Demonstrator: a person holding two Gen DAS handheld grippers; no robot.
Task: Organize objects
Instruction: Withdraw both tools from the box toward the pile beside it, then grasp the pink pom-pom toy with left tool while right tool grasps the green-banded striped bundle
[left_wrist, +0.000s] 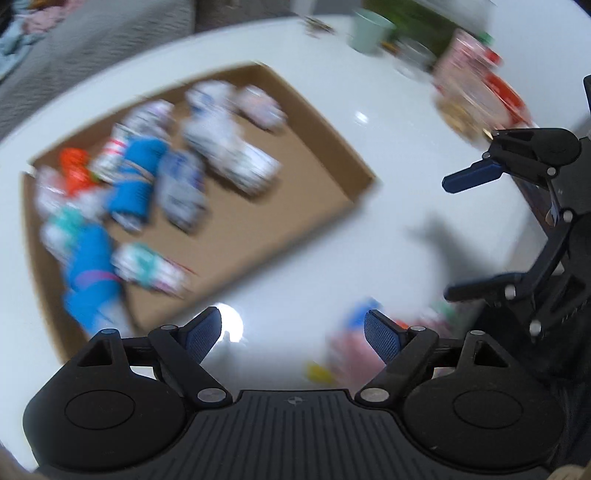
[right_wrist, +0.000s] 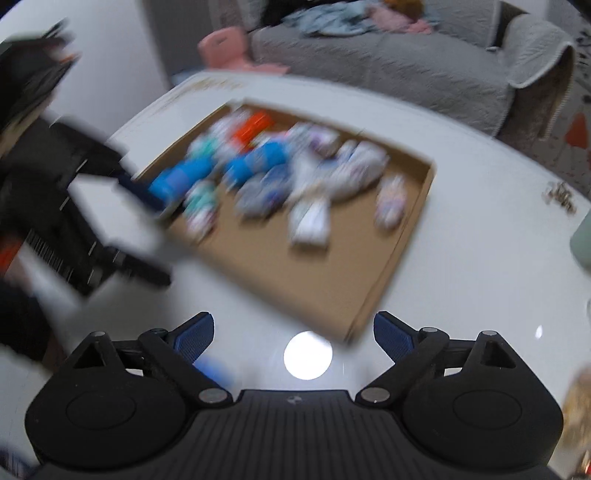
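While both tongs — left, right — stood wide and empty above the desk, packets lay gathered in the box, probably for sorting.

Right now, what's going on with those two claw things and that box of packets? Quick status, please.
Left gripper open, empty. Right gripper open, empty. Cardboard tray on white table, blurred packets piled inside. Nothing blocking it.

Packets in the cardboard tray smeared by motion blur, labels unreadable, left claw blurred at the right wrist view's edge, mint cup cut off, colourful items behind one pad indistinct.
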